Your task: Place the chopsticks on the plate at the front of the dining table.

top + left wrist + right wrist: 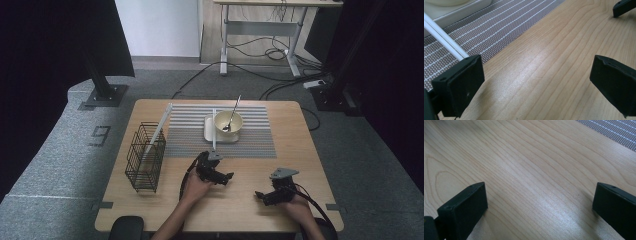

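Chopsticks [214, 130], 2 thin white sticks, lie across the striped grey placemat [250, 142], long axis running from the cream square plate [209, 131] toward the left gripper [223, 176], whose fingers stand wide apart, empty, just beside the near tips. Cream bowl [228, 122] on that plate holds a metal spoon [232, 114]. Right gripper [261, 195] rests on the wooden bench [290, 150], fingers spread, empty.

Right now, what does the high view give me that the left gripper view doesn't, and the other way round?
High view alone: the wire basket at the table's left with a white stick leaning in it, the spoon standing in the cream bowl, and both hands.

Left gripper view alone: the left gripper up close, jaws wide apart over bare wood, nothing between them.

Shared: the wooden table, the striped mat, the white stick lying on the mat, and the right gripper.
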A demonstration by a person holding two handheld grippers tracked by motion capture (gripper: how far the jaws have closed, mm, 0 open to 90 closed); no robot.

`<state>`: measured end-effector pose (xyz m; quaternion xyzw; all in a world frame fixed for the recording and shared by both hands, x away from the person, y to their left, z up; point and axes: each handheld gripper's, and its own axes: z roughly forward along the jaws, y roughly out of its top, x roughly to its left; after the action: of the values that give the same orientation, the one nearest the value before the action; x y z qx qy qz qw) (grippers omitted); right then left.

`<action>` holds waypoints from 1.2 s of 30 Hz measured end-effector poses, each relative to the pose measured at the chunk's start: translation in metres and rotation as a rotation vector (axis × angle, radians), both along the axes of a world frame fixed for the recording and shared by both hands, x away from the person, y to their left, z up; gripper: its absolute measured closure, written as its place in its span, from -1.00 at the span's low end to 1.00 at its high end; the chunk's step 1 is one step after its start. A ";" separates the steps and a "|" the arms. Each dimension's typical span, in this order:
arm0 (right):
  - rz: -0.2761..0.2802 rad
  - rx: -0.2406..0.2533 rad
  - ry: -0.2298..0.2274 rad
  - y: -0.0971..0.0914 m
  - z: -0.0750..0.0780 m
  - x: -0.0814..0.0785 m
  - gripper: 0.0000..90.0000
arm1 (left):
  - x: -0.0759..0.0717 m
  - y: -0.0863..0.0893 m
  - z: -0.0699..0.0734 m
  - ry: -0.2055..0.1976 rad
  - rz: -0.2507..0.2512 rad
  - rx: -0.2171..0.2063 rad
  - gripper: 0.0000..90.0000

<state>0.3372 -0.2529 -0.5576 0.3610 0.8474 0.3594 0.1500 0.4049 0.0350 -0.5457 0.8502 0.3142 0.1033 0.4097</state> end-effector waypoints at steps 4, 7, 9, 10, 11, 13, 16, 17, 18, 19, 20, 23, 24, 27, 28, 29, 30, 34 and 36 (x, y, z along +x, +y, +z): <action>0.000 0.000 0.000 0.000 0.000 0.000 -1.00 | 0.003 -0.001 0.000 0.004 0.006 -0.003 -1.00; 0.000 0.000 0.000 0.000 0.000 0.000 -1.00 | 0.005 -0.001 0.000 0.008 0.010 0.000 -1.00; 0.000 0.000 0.000 0.000 0.000 0.000 -1.00 | 0.006 -0.001 0.000 0.009 0.013 -0.003 -1.00; 0.000 0.000 0.000 0.000 0.000 0.000 -1.00 | 0.006 -0.001 -0.001 0.009 0.015 -0.003 -1.00; 0.000 0.000 0.000 0.000 0.000 0.000 -1.00 | 0.007 -0.001 -0.001 0.010 0.016 -0.001 -1.00; 0.000 0.000 0.000 0.000 0.000 0.000 -1.00 | 0.008 -0.002 -0.001 0.010 0.018 0.002 -1.00; 0.000 0.000 0.000 0.000 0.000 0.000 -1.00 | 0.009 -0.003 -0.001 0.007 0.022 0.005 -1.00; 0.000 0.000 0.000 0.000 0.000 0.000 -1.00 | 0.009 -0.003 -0.001 0.008 0.023 0.007 -1.00; 0.000 0.000 0.000 0.000 0.000 0.000 -1.00 | 0.009 -0.003 -0.001 0.009 0.023 0.007 -1.00; 0.000 0.000 0.000 0.000 0.000 0.000 -1.00 | 0.010 -0.004 -0.001 0.009 0.023 0.007 -1.00; 0.000 0.000 0.000 0.000 0.000 0.000 -1.00 | 0.010 -0.004 -0.001 0.008 0.023 0.008 -1.00; 0.000 0.000 0.000 0.000 0.000 0.000 -1.00 | 0.009 -0.004 -0.001 0.003 0.024 0.002 -1.00; 0.000 0.000 0.000 0.000 0.000 0.000 -1.00 | 0.008 -0.003 0.000 -0.002 0.026 -0.001 -1.00; 0.000 0.000 0.000 0.000 0.000 0.000 -1.00 | 0.004 0.000 0.004 -0.022 0.038 -0.018 -1.00; 0.000 0.000 0.000 0.000 0.000 0.000 -1.00 | 0.003 0.002 0.004 -0.029 0.046 -0.020 -1.00; 0.000 0.000 0.000 0.000 0.000 0.000 -1.00 | 0.003 0.004 0.005 -0.035 0.059 -0.024 -1.00; 0.000 0.000 0.000 0.000 0.000 0.000 -1.00 | 0.004 0.005 0.005 -0.031 0.065 -0.022 -1.00; 0.000 0.000 0.000 0.000 0.000 0.000 -1.00 | 0.008 0.007 0.002 -0.014 0.079 -0.008 -1.00; 0.000 0.000 0.000 0.000 0.000 0.000 -1.00 | 0.009 0.006 0.001 -0.015 0.084 -0.005 -1.00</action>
<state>0.3371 -0.2529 -0.5576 0.3610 0.8473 0.3594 0.1500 0.4142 0.0413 -0.5447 0.8343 0.3470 0.1259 0.4094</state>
